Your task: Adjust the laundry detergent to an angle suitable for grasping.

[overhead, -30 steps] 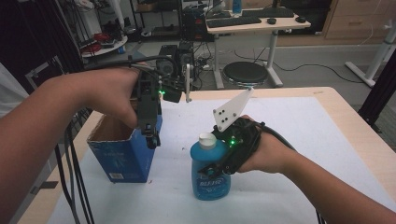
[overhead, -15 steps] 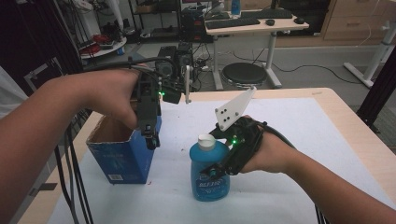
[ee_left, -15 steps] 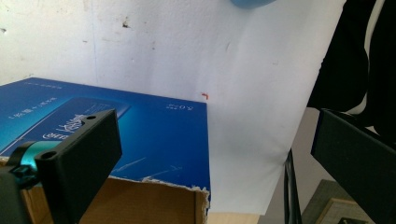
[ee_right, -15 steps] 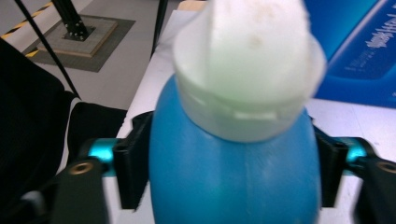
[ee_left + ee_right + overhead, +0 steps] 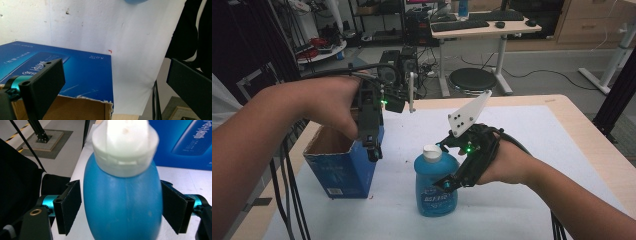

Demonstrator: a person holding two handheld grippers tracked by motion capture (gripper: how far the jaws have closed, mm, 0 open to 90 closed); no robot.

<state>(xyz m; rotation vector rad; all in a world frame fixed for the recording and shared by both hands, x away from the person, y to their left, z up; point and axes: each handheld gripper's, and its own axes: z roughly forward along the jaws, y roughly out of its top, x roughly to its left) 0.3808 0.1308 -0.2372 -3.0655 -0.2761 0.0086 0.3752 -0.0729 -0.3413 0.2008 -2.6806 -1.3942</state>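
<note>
Blue bottle (image 5: 435,187) stood upright on the white table (image 5: 532,150), right of the blue box (image 5: 343,167). Right gripper (image 5: 120,210) had just been opening, pads straddling its shoulder with slim gaps (nothing held). Looked full, heavy, slick plastic; regrip at mid-body.

White print is showing on the blue box (image 5: 62,65) and the blue bottle's (image 5: 435,185) label, but too blurred for reading.

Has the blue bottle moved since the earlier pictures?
No. The blue bottle stands on the same spot beside the blue box.
</note>
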